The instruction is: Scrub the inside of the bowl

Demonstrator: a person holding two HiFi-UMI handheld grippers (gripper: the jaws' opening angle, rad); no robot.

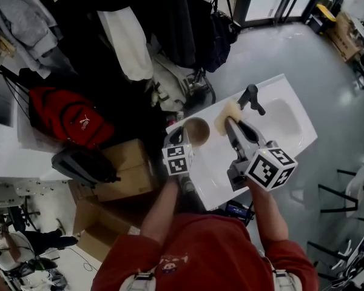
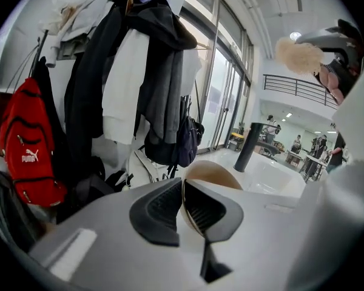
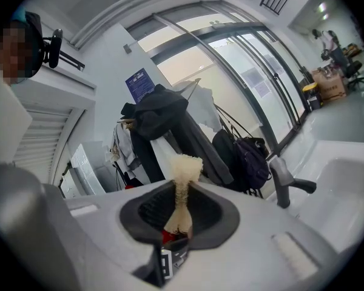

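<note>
Bowl (image 1: 197,131), rim pinched in left hand-held gripper (image 2: 182,187), with sponge (image 1: 228,111) near.

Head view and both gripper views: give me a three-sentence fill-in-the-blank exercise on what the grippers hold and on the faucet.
1. The left gripper is shut on the ____ of the brown bowl.
2. The pale sponge is pinched between the jaws of the ____ gripper.
3. The faucet at the white sink is ____ in colour.

Missing words: rim; right; black.
</note>
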